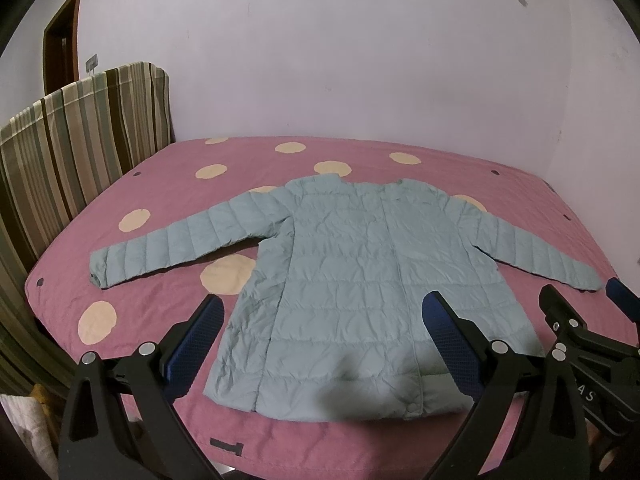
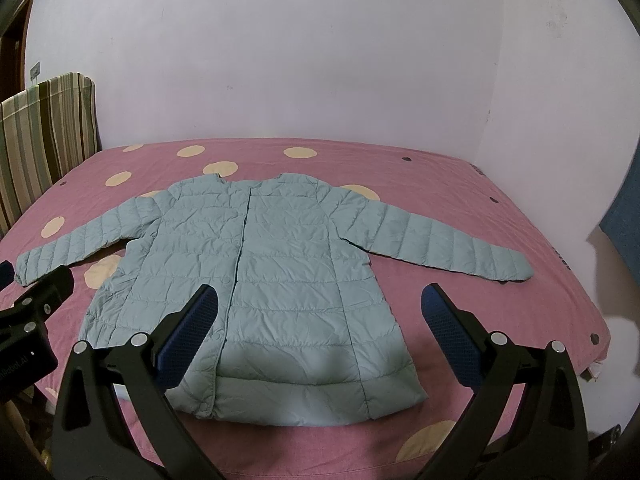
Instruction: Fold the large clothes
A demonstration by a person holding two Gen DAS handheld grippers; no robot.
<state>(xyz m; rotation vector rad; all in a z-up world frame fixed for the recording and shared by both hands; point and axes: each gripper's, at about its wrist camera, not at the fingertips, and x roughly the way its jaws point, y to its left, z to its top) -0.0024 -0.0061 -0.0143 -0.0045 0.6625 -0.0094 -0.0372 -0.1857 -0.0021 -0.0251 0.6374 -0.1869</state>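
Observation:
A pale blue quilted jacket [image 1: 344, 280] lies flat and front up on a pink bed [image 1: 160, 200], both sleeves spread out to the sides, hem towards me. It also shows in the right wrist view [image 2: 276, 276]. My left gripper [image 1: 324, 312] is open and empty, held above the hem near the bed's front edge. My right gripper [image 2: 320, 308] is open and empty too, above the hem. The right gripper's body shows at the right of the left wrist view [image 1: 580, 340]. The left gripper's body shows at the left of the right wrist view [image 2: 32, 320].
The bed cover is pink with cream dots [image 2: 296, 153]. A striped headboard [image 1: 80, 140] stands at the left, a brown door [image 1: 60, 44] behind it. A pale wall [image 2: 280, 60] runs behind the bed. A blue object [image 2: 624, 216] is at the far right.

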